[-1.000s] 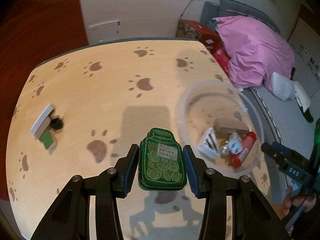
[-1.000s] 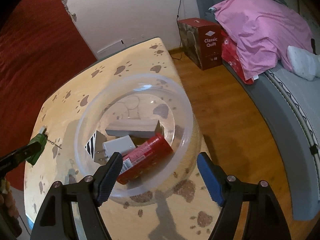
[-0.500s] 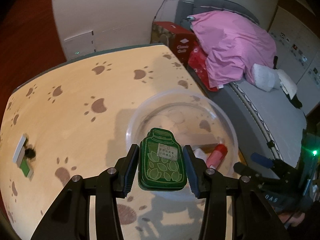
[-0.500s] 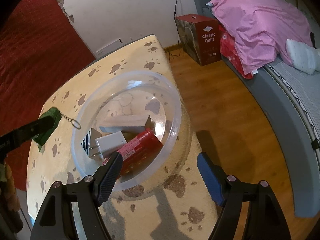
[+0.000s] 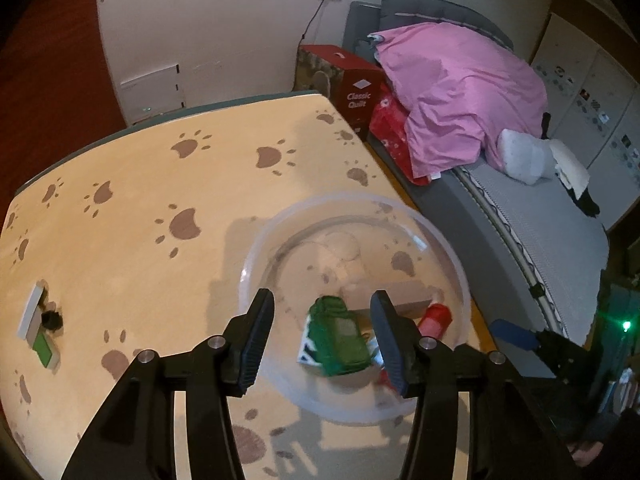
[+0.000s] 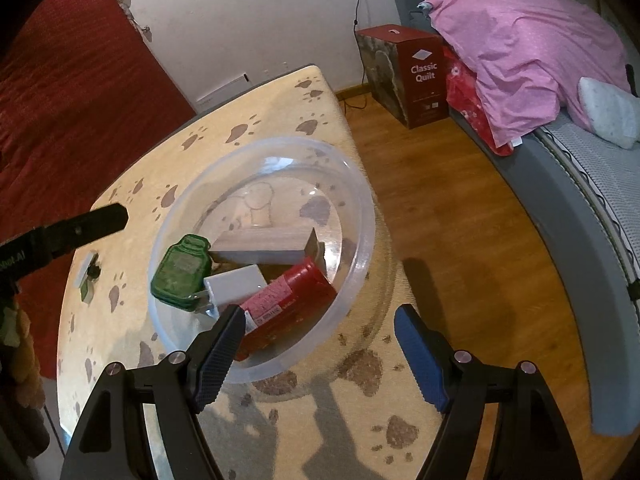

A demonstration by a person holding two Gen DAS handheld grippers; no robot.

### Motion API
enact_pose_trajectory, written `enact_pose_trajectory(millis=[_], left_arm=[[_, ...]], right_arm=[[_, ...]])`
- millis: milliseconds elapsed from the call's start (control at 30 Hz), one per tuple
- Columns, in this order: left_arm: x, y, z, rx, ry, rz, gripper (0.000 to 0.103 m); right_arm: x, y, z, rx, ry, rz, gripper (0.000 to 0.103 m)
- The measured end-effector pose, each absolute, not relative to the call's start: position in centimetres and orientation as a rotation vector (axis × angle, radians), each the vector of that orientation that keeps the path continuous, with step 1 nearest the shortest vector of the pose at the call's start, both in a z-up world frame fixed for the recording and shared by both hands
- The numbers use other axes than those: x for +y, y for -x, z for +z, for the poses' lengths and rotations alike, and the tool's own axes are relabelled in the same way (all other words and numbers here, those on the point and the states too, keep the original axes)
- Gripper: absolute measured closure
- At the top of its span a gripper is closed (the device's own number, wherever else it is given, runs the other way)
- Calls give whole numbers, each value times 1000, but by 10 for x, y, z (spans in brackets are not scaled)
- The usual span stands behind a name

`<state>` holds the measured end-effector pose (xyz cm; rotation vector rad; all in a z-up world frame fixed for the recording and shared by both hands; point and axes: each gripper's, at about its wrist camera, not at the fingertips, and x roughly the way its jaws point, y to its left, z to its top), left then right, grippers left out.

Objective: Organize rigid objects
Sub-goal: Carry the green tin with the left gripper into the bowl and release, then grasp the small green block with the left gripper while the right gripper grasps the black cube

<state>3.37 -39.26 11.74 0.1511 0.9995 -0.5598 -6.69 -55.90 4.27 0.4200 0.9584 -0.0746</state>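
A green jar-shaped tin (image 5: 339, 337) lies inside the clear plastic bowl (image 5: 256, 264), below my open, empty left gripper (image 5: 322, 340). In the right wrist view the tin (image 6: 181, 273) rests at the bowl's (image 6: 360, 216) left side beside a white charger (image 6: 236, 289), a red tube (image 6: 286, 300) and a beige block (image 6: 264, 246). My right gripper (image 6: 320, 354) is open and empty, just in front of the bowl's near rim. One left finger (image 6: 80, 227) shows at the left of that view.
A small white, black and green item (image 5: 40, 326) lies at the table's left. The paw-print table (image 5: 160, 184) ends at right, with wooden floor (image 6: 460, 220), a red box (image 6: 416, 76) and a bed with a pink quilt (image 5: 460, 92) beyond.
My left gripper has opened and let go of the green tin, which now lies in the bowl. The right gripper has stayed open near the bowl.
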Motion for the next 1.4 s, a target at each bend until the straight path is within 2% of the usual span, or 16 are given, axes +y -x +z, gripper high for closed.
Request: enact_pose_trajectory(millis=[533, 1033, 1400], left_arm=[[-322, -28, 116, 1009, -109, -432, 51], [-208, -35, 109, 1028, -22, -258, 51], [-120, -60, 83, 1067, 70, -138, 51]], right_arm=[[-508, 51, 59, 952, -368, 28, 21], [-426, 36, 67, 978, -286, 151, 21], [-374, 31, 64, 1018, -253, 172, 21]])
